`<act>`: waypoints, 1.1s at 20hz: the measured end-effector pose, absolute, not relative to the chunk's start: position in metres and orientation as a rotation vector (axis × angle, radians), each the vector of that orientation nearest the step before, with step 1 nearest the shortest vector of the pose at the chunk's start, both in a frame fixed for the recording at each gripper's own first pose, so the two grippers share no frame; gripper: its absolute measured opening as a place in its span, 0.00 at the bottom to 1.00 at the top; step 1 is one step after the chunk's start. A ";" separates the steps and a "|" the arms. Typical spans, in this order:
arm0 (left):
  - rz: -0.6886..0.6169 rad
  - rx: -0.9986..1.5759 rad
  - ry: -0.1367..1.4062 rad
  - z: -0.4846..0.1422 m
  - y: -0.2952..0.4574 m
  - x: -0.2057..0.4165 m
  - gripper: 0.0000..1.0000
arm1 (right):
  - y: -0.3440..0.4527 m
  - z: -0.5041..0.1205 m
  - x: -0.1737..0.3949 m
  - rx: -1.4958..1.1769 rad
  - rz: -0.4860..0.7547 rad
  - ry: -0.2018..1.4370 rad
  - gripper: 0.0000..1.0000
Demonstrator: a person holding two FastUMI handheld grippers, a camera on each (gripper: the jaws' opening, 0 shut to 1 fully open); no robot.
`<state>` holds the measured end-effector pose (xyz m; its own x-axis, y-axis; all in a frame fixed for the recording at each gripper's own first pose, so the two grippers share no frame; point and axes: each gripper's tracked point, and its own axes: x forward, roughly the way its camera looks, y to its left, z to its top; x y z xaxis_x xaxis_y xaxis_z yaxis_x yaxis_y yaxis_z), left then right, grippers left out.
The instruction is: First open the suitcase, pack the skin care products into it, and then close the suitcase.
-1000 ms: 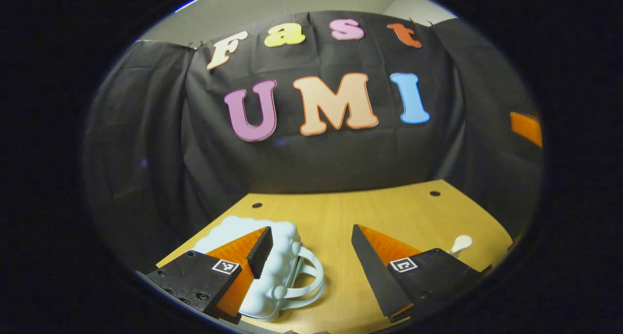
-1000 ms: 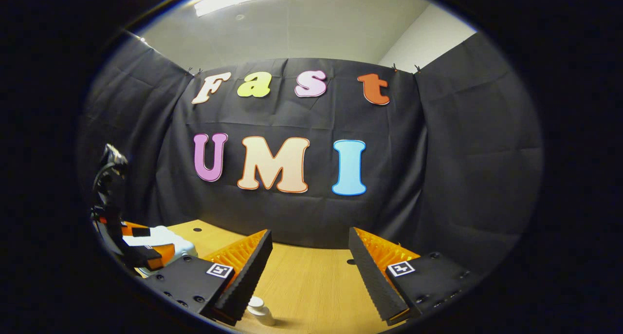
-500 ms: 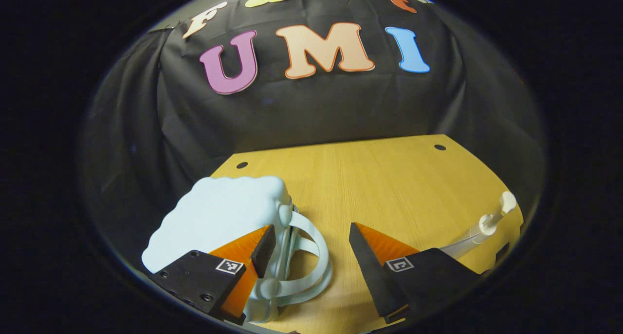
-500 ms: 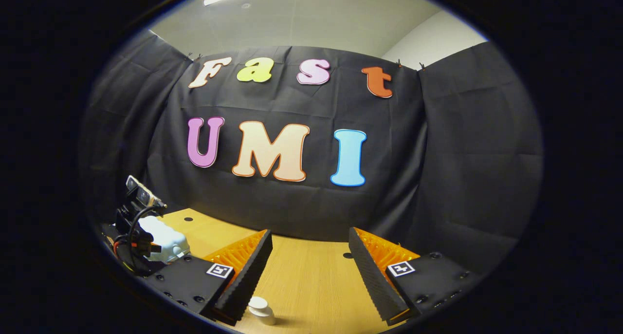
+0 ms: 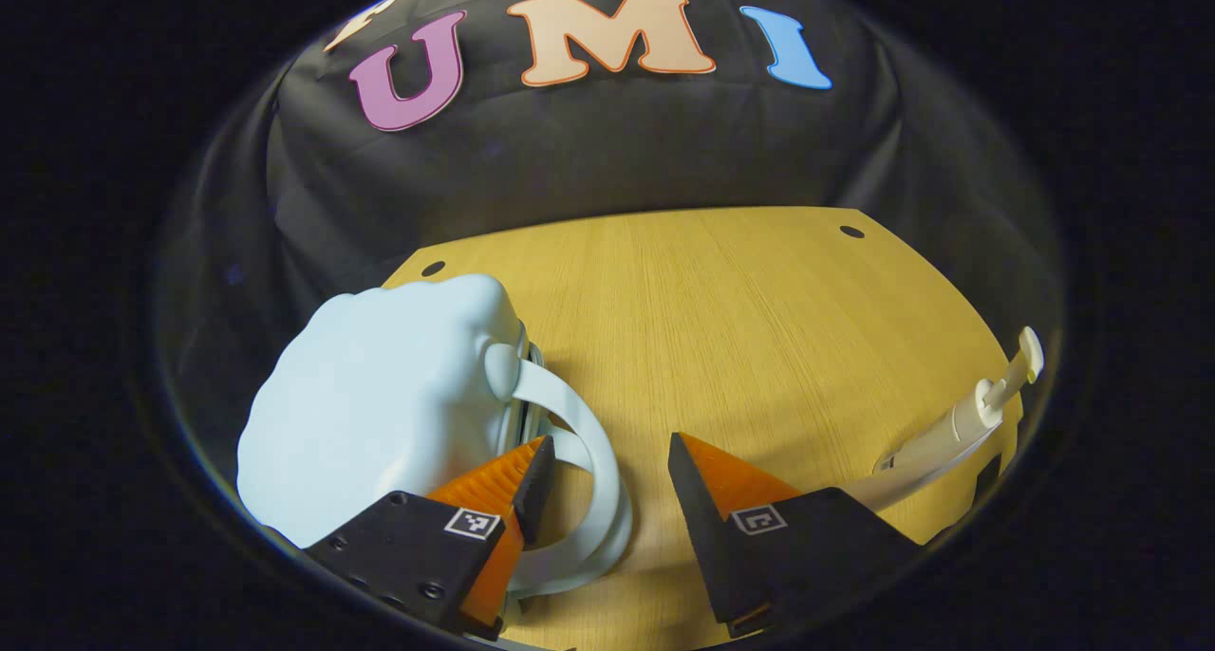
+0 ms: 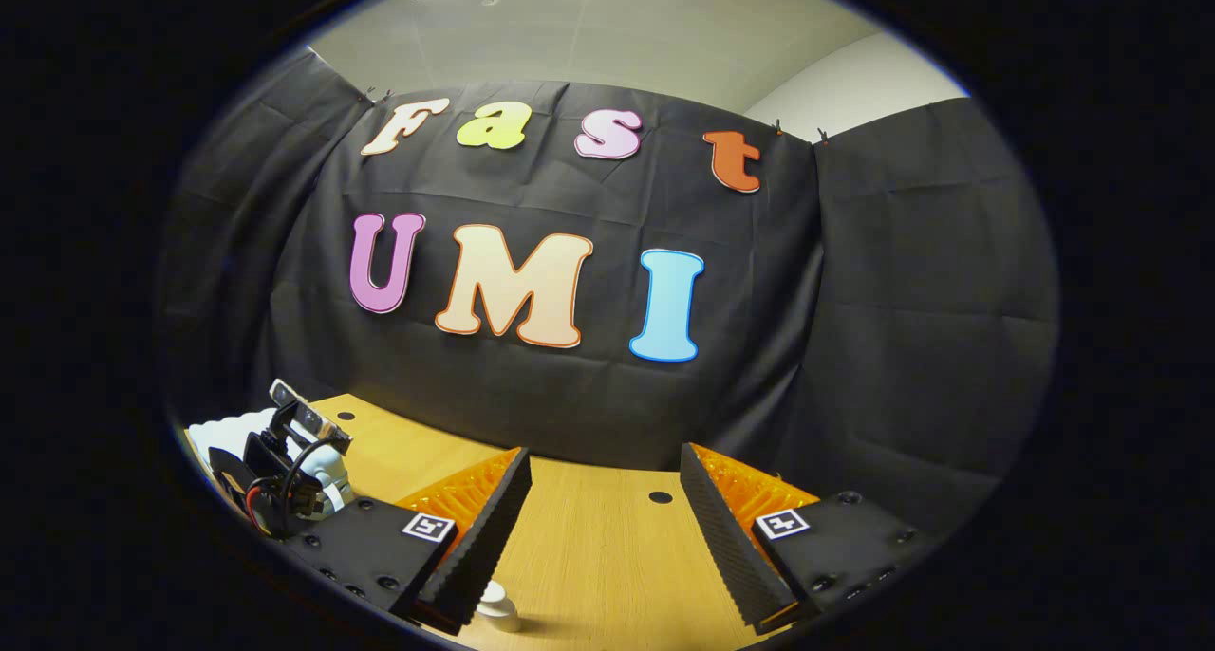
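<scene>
Flanking one suitcase point(image 5: 380, 395) handle, left claw point(image 5: 603, 466) apart; right claw point(image 6: 605, 499) apart; one pump bottle point(image 5: 949, 433).

In the left gripper view, the suitcase point(image 5: 380, 395) lies on the table point(image 5: 740, 290) ahead and to the left of the left gripper point(image 5: 607, 485), its handle point(image 5: 588, 461) looping out between the two fingers, just beside the left one. Off to the right of this gripper, a pump bottle point(image 5: 949, 433) lies on its side near the table's edge. In the right gripper view, the right gripper point(image 6: 606, 528) hangs over the table, a small jar point(image 6: 495, 608) beneath its left finger. Far to its left, the left gripper stands in front of the suitcase.
</scene>
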<state>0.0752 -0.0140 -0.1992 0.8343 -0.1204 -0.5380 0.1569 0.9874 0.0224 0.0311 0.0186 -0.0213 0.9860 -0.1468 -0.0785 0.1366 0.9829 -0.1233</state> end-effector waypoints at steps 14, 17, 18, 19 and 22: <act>-0.166 -0.024 0.685 -0.201 -0.016 0.079 0.06 | 0.016 -0.018 0.029 -0.129 -0.138 0.065 0.99; -0.168 -0.028 0.677 -0.188 -0.014 0.079 0.03 | 0.017 -0.016 0.029 -0.124 -0.132 0.050 0.99; -0.161 -0.031 0.665 -0.181 -0.009 0.079 0.03 | 0.018 -0.015 0.029 -0.120 -0.128 0.045 0.99; -0.163 -0.036 0.655 -0.174 -0.008 0.081 0.01 | 0.019 -0.015 0.029 -0.117 -0.126 0.042 0.99; -0.169 -0.022 0.616 -0.159 -0.004 0.075 0.00 | 0.022 -0.014 0.029 -0.106 -0.116 0.035 0.99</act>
<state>0.0755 -0.0038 -0.1587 0.8030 -0.1645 -0.5728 0.1517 0.9859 -0.0705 0.0288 0.0217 -0.0143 0.9926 -0.1176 -0.0289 0.1139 0.9876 -0.1078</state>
